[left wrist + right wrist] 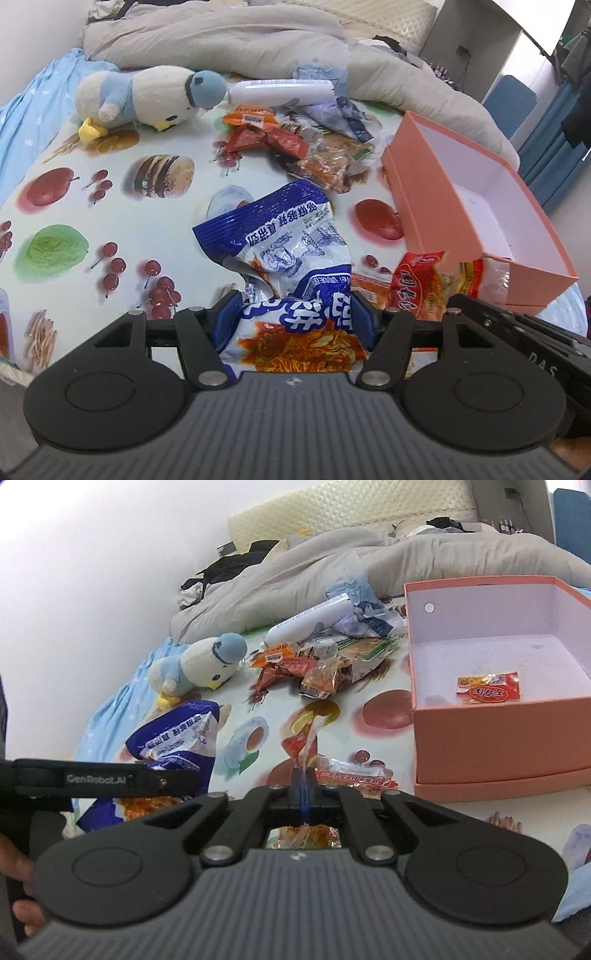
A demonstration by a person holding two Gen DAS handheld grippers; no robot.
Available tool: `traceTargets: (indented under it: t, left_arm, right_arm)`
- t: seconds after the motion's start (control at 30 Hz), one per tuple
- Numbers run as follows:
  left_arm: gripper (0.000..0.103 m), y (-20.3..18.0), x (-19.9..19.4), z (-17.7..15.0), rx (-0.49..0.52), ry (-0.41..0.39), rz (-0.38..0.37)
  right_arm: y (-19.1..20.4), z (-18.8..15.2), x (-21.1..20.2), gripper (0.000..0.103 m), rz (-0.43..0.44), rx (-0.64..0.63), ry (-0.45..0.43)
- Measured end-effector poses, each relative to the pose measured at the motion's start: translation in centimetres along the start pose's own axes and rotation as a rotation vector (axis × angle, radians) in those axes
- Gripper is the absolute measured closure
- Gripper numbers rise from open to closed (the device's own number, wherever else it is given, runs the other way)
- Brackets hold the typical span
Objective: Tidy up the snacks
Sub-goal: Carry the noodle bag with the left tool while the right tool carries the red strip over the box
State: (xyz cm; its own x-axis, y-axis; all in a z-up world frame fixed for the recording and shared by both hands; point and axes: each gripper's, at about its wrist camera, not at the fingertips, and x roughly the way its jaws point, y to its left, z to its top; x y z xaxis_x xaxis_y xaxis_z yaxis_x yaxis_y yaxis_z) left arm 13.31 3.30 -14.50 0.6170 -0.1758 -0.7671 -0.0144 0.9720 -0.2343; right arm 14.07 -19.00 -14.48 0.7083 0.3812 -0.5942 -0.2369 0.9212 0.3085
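Holding 2 snacks at once: the left gripper has its fingers closed partway around the lower end of the large blue-and-white snack bag, which sticks up crumpled between them. The right gripper is pinched nearly flat on the edge of a small red sachet, which stands up thin from the jaws.

Target looks to be the pink box, open, at the right on the fruit-print sheet. 1 red packet already lies on its floor. A loose pile of snacks sits near the plush penguin and a white tube, well apart from both grippers. Another flat red wrapper lies just ahead of the right gripper, near the box wall.

Risks, as judged:
- Sachet is held by a thin margin only; a quick swing toward the box could let it slip or twist out.
- Blue bag is tall and floppy; its free top could catch the box rim and knock the box, or fold over and miss the opening.
- Both grippers sit close together; moving both to the box at once risks a collision.
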Motion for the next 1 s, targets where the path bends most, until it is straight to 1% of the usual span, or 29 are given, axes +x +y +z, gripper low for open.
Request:
traceTargets:
  t: [0.07,0.13,0.3,0.57,0.8,1.0]
  left_arm:
    - [0.035,-0.5,-0.8,0.1,0.003,-0.006,-0.002]
    - [0.035,-1.1,-1.6,0.3,0.009,-0.006,0.017]
    - [0.035,-2.7,-3.2,0.8,0.021,-0.018,-0.002]
    - [0.035,-6.4,-4.9,1.8,0.064,-0.051,-0.069]
    - [0.035,-11.2,-4.5,2.9,0.123,-0.067,-0.159]
    - [0.035,-15.1,-3.5,5.1,0.165,-0.095,-0.221]
  right_arm:
    - [0.1,0.3,-0.7,0.100,-0.002,0.002,-0.008]
    - [0.3,0.7,-1.4,0.100,-0.005,-0.006,-0.013]
    - [0.4,1.6,-3.6,0.100,-0.006,-0.017,-0.030]
    - [-0.8,2.6,-7.1,0.100,-0.041,-0.025,-0.090]
    - [-3.7,3.5,-10.0,0.100,-0.109,-0.005,-0.137]
    - [-6.2,5.3,-12.1,0.100,-0.169,0.003,-0.205]
